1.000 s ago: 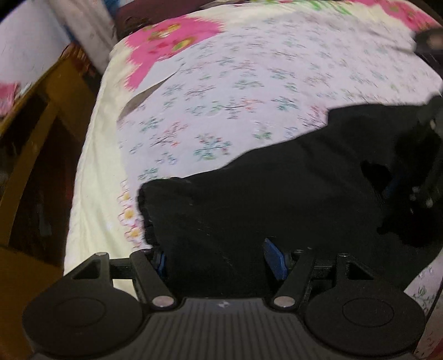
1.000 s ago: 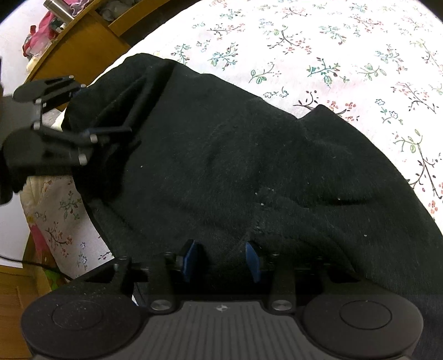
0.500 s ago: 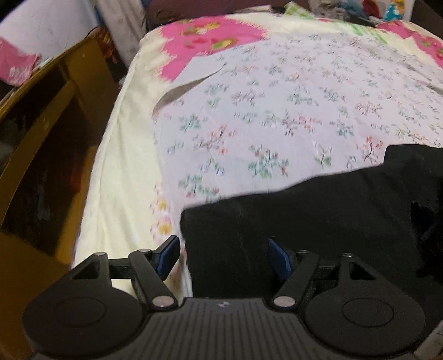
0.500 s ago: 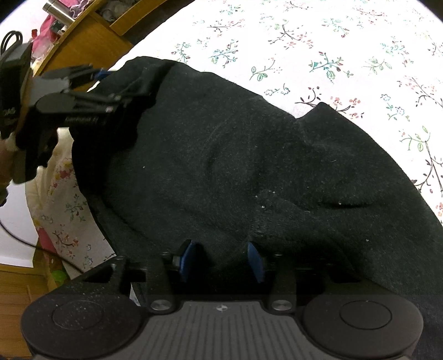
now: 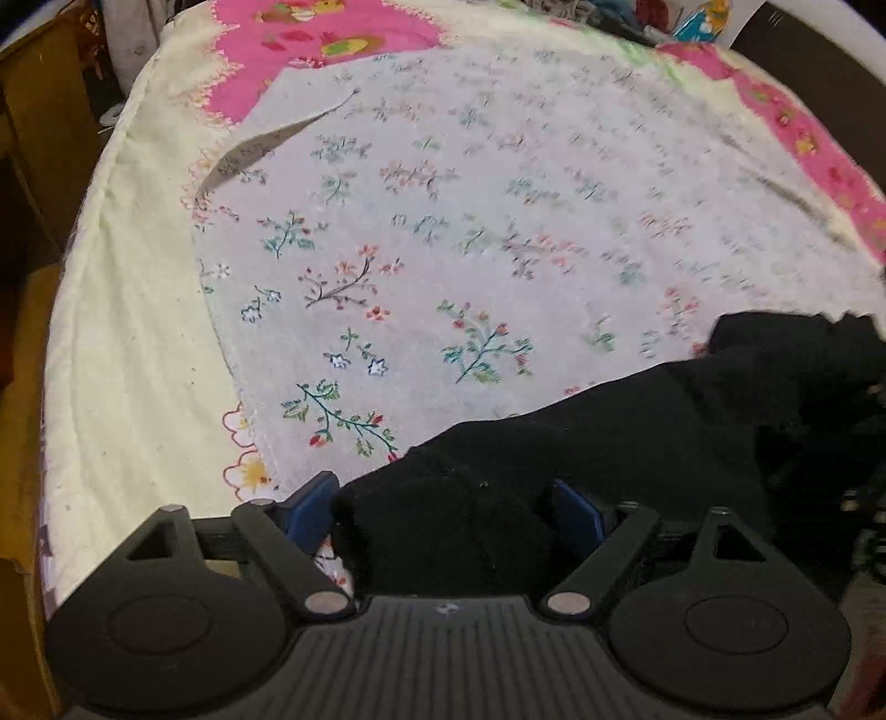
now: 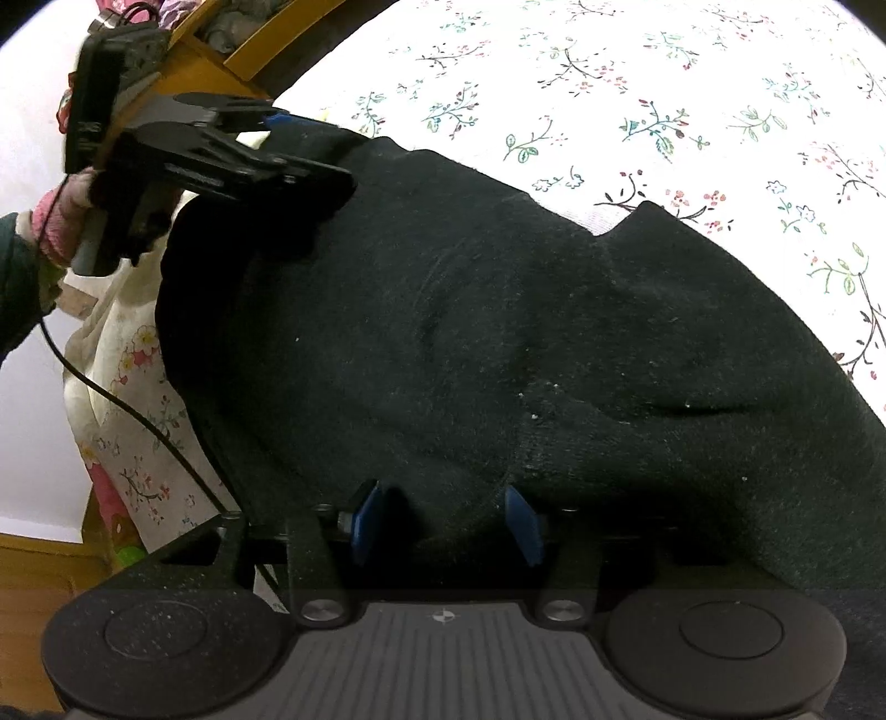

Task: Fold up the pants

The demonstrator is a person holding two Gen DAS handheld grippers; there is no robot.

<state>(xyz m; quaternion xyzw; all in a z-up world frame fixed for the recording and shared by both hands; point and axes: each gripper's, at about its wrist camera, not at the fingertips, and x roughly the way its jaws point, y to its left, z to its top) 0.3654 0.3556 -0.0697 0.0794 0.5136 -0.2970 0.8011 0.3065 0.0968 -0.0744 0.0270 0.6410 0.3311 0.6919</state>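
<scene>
The black pants (image 6: pixel 498 343) lie bunched on the floral bed sheet (image 6: pixel 692 99). In the left wrist view the pants (image 5: pixel 637 443) fill the lower right. My left gripper (image 5: pixel 443 509) has a corner of the black cloth between its blue pads (image 5: pixel 307 507), with a visible gap still between the pads. My left gripper also shows in the right wrist view (image 6: pixel 288 149) at the pants' far left edge. My right gripper (image 6: pixel 446 523) has a fold of the pants between its blue pads (image 6: pixel 365 520).
The bed has a pale yellow cover (image 5: pixel 138 332) with pink patches (image 5: pixel 310 50). Wooden furniture (image 5: pixel 33 138) stands left of the bed. A wooden shelf (image 6: pixel 232 50) and a black cable (image 6: pixel 127 410) are at the bed's left edge.
My left gripper has lifted and swung toward the head of the bed with the pants' corner, so more sheet shows. The pants' left edge has risen. My right gripper has stayed put.
</scene>
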